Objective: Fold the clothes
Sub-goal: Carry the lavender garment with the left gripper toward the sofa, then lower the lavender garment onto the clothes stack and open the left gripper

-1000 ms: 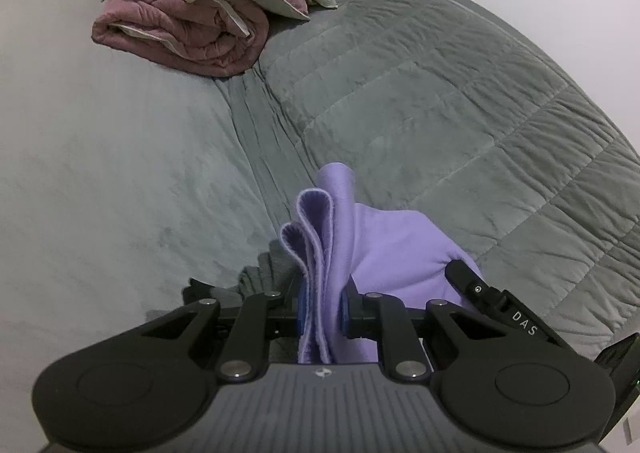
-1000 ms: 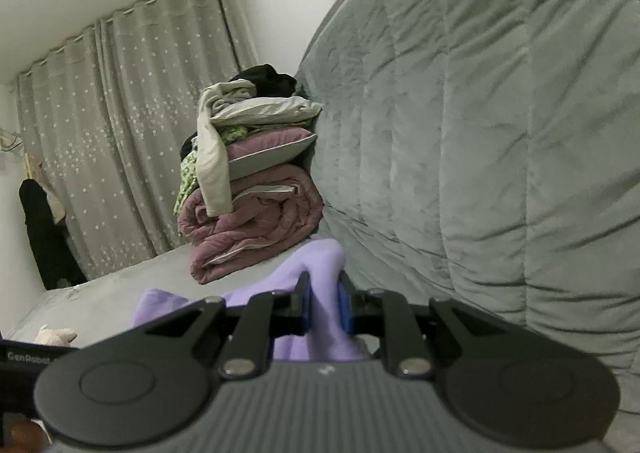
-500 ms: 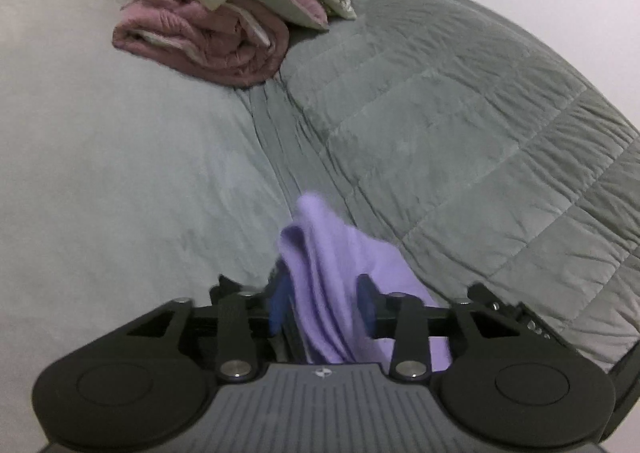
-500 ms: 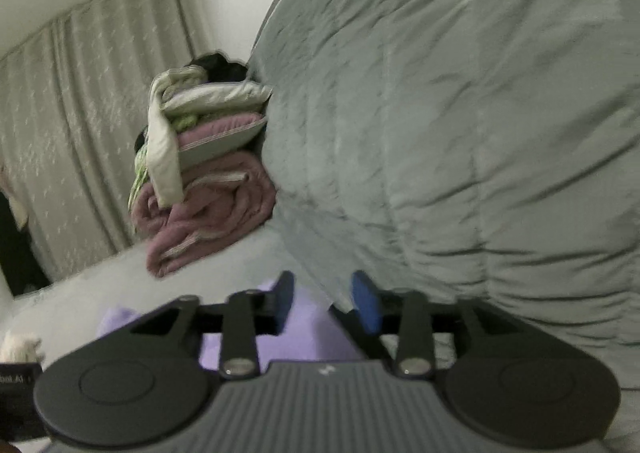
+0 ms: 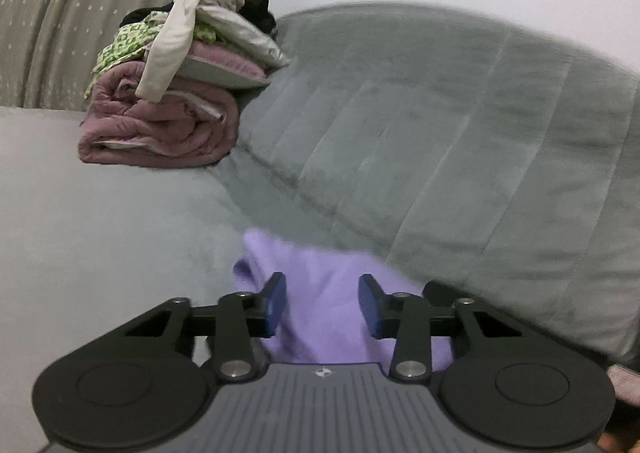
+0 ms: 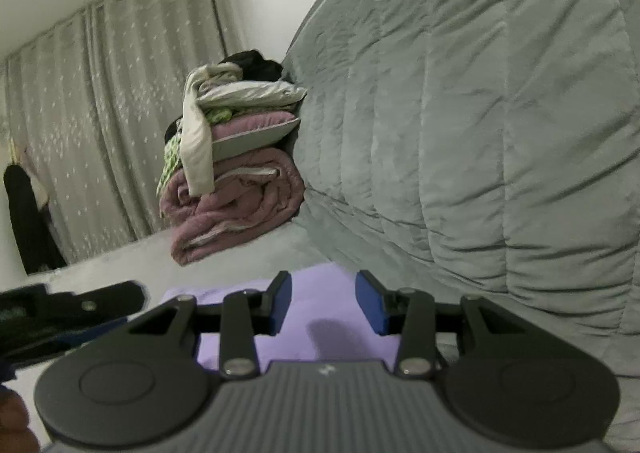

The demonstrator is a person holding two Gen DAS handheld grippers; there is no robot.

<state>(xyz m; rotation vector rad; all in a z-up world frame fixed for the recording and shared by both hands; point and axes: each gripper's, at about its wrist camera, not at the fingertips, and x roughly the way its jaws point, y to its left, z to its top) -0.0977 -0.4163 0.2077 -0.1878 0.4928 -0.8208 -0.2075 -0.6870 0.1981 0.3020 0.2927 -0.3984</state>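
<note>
One pile of bedding and clothes (image 5: 180,93) sits in the upper left of the left wrist view, on the grey bed (image 5: 100,237): a rolled pink quilt (image 5: 160,133) at the bottom, a pink pillow (image 5: 224,67) on it, then a green patterned cloth (image 5: 128,41), a cream garment (image 5: 172,41) hanging down the front, and something black (image 5: 256,5) on top. The pile leans against the padded grey headboard (image 5: 440,125), which fills the right side of both views. One dotted curtain (image 6: 100,113) covers the upper left of the right wrist view, with a dark garment (image 6: 28,221) hanging at its left edge. Nothing lies between the grippers and the pile. One purple garment (image 5: 324,293) rests on the bed at lower centre, close under the headboard. The left gripper (image 5: 322,305) is spread wide above it, gripping nothing. The right gripper (image 6: 324,301) is likewise wide apart over the same garment, empty; the left gripper's tip shows at its lower left.
</note>
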